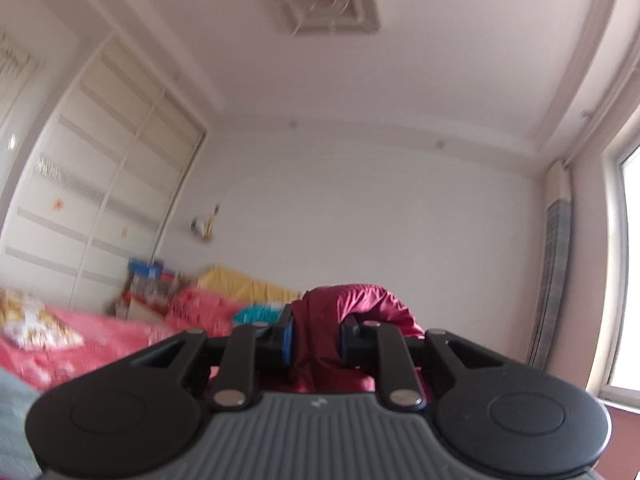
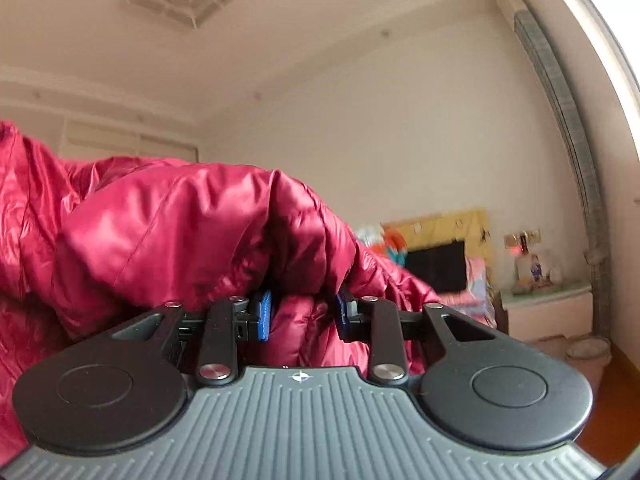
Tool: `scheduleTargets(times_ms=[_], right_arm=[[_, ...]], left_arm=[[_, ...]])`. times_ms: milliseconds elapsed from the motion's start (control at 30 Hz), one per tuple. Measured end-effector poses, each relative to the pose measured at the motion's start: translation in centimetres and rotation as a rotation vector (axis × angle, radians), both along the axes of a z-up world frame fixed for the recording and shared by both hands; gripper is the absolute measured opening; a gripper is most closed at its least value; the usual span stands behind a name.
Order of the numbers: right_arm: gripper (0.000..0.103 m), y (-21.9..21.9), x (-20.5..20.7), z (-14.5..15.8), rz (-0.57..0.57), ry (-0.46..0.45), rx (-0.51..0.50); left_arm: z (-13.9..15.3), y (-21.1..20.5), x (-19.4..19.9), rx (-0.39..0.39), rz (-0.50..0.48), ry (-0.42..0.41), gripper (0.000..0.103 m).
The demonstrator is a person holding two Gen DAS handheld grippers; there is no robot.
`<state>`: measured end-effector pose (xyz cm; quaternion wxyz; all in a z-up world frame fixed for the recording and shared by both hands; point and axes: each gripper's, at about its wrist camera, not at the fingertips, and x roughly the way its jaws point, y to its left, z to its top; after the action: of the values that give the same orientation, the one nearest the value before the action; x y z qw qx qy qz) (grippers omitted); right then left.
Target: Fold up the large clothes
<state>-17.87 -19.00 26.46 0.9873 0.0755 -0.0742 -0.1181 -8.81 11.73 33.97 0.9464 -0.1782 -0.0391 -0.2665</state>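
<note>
A shiny dark-red puffer jacket (image 2: 168, 232) fills the left and middle of the right wrist view and bulges up over the fingers. My right gripper (image 2: 302, 312) is shut on a fold of it between its blue pads (image 2: 264, 314). In the left wrist view a bunch of the same red jacket (image 1: 352, 312) rises between the fingers. My left gripper (image 1: 316, 338) is shut on it, blue pad (image 1: 287, 336) pressed against the cloth. Both grippers point upward toward the far wall and ceiling, holding the jacket raised.
A bed with pink floral bedding (image 1: 100, 340) lies at lower left, with a yellow cover (image 1: 240, 284) and clutter behind. A white wardrobe (image 1: 100, 184) stands at the left, a window (image 1: 628, 264) at the right. A white nightstand (image 2: 548, 308) and tall radiator pipe (image 2: 568, 120) show on the right.
</note>
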Motion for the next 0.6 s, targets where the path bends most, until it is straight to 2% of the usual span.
scheduleTargets(times_ms=[200, 300, 400, 533, 600], right_arm=[[0.036, -2.5, 6.5, -3.7, -0.046, 0.144, 0.036], [0.036, -4.8, 7.9, -5.7, -0.07, 0.196, 0.049], [0.036, -6.3, 10.7, -6.9, -0.088, 0.233, 0.053], [0.036, -6.4, 13.1, -7.2, -0.099, 0.28, 0.046], [0.036, -8.2, 16.2, -8.4, -0.1, 0.312, 0.045]], left_arm=[[-5.2, -2.5, 6.7, 0.104, -0.004, 0.125, 0.018], [-7.8, -3.0, 9.7, 0.141, -0.001, 0.207, 0.018], [-9.7, -3.2, 12.6, 0.172, 0.003, 0.281, 0.018], [-12.1, -3.6, 16.2, 0.224, 0.034, 0.338, 0.019], [-13.8, -4.0, 18.1, 0.255, 0.061, 0.374, 0.022]])
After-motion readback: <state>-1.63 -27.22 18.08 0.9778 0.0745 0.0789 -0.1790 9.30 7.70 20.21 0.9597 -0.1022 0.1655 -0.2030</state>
